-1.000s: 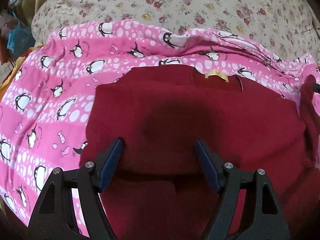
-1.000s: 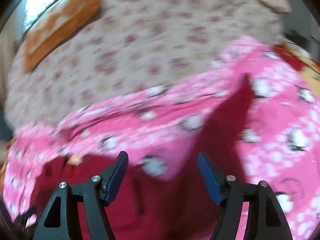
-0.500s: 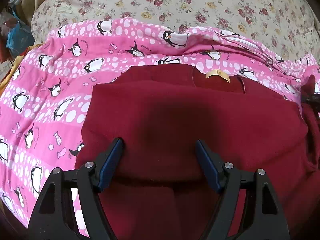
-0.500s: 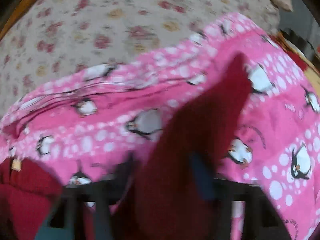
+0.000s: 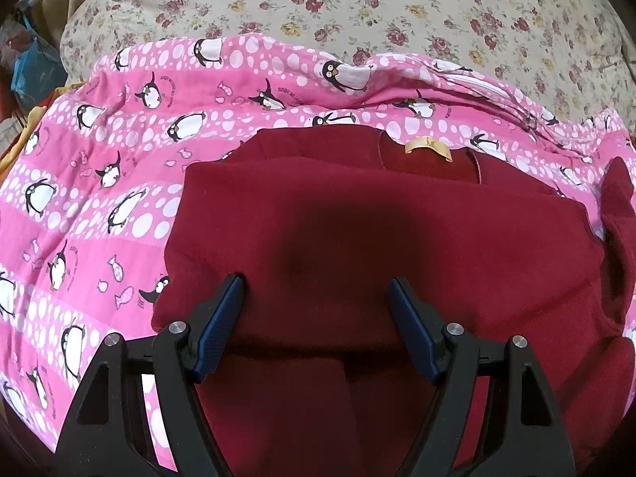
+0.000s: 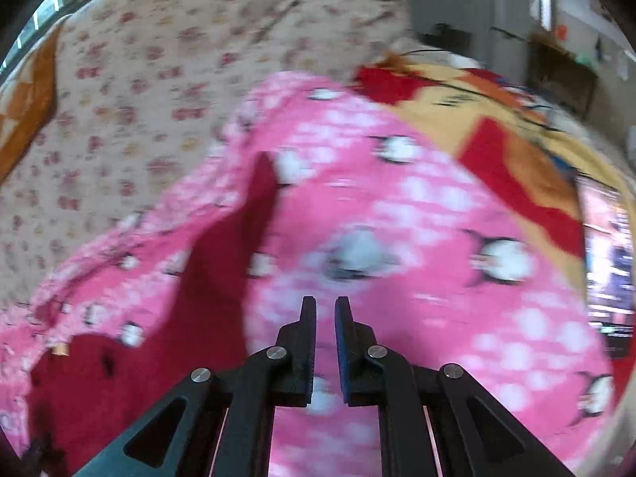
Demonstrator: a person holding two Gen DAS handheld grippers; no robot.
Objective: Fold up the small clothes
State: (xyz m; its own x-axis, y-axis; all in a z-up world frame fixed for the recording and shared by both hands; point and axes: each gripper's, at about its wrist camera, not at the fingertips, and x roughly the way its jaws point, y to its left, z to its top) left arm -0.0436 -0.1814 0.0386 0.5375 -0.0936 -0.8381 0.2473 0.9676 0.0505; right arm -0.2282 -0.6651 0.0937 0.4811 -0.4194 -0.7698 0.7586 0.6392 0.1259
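Observation:
A dark red garment (image 5: 377, 230) lies folded on a pink penguin blanket (image 5: 119, 151), with a tan neck label (image 5: 429, 146) at its far edge. My left gripper (image 5: 315, 280) hovers open just above the garment's near part, with nothing between its fingers. One red sleeve (image 5: 618, 198) sticks out at the right. In the blurred right wrist view that sleeve (image 6: 254, 214) runs up the blanket (image 6: 397, 238), left of my right gripper (image 6: 325, 299). The right gripper is shut over bare blanket and holds nothing. The garment's body (image 6: 91, 377) is at the lower left.
A floral sheet (image 5: 357, 8) covers the bed beyond the blanket. A yellow and red blanket (image 6: 497, 139) lies to the right, with room furniture behind it. A blue bag (image 5: 31, 67) sits off the bed at the far left.
My right gripper has shut and swung to the right, off the red sleeve, which now lies to its left. The left gripper and the garment under it have not moved.

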